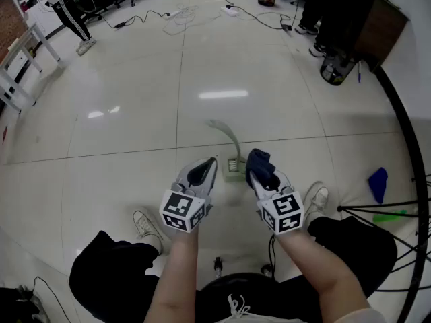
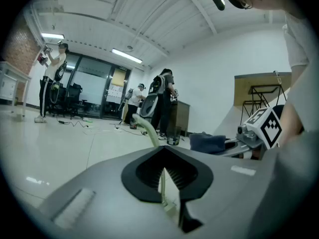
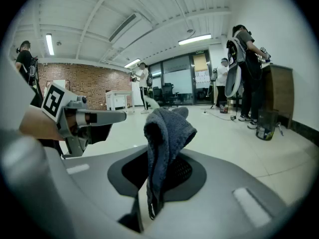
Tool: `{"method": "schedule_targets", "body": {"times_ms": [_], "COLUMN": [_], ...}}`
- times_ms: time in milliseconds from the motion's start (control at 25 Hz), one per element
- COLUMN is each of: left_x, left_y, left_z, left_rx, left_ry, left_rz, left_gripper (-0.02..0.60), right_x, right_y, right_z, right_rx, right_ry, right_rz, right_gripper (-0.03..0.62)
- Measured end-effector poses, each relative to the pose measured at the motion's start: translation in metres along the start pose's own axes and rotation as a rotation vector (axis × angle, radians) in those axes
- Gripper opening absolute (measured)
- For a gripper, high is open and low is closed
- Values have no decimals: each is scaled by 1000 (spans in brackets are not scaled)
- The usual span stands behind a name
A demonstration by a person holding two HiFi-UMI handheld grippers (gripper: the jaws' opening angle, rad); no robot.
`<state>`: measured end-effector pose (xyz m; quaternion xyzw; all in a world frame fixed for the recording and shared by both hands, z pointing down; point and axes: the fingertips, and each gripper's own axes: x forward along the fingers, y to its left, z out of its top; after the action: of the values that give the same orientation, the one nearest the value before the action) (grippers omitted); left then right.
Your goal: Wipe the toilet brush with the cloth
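The right gripper has its jaws clenched on a dark blue knitted cloth, which bunches upward above the jaw tips in a rounded hump. The left gripper has its jaws drawn almost together, leaving only a thin slit; a sliver of pale green shows through that slit, and it is not clear whether the jaws touch it. From the head view, the two grippers are held side by side above the person's lap, each with its marker cube facing up, left and right. Between and just beyond their tips, the toilet brush stands upright on the floor in its pale green holder, its handle curving up and away to the left. The left gripper's tip is just beside the holder, and the cloth hangs just to its right. The person's white shoes rest on the glossy pale tiled floor on either side. Farther out, a small blue object lies on the floor to the right, cables trail across the far floor, and a black bin sits near a wooden cabinet.
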<state>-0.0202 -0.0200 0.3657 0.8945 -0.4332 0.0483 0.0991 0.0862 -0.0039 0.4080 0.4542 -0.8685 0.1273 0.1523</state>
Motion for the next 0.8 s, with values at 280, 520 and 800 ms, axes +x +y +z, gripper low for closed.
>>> {"method": "schedule_targets", "body": {"times_ms": [280, 520, 800], "left_x": [61, 78, 97], "left_y": [44, 50, 56], "left_z": [-76, -140, -181], "left_rx": [-44, -132, -141], "left_ry": [65, 176, 258], "left_rz": [-33, -80, -86], "left_gripper": [6, 6, 6], "right_x": [77, 109, 150], "right_y": [25, 44, 37], "right_z": [-89, -166, -197], "right_rx": [8, 92, 191], "right_ry": [118, 261, 308], "right_rz": [97, 172, 227], "right_gripper": [61, 63, 63]}}
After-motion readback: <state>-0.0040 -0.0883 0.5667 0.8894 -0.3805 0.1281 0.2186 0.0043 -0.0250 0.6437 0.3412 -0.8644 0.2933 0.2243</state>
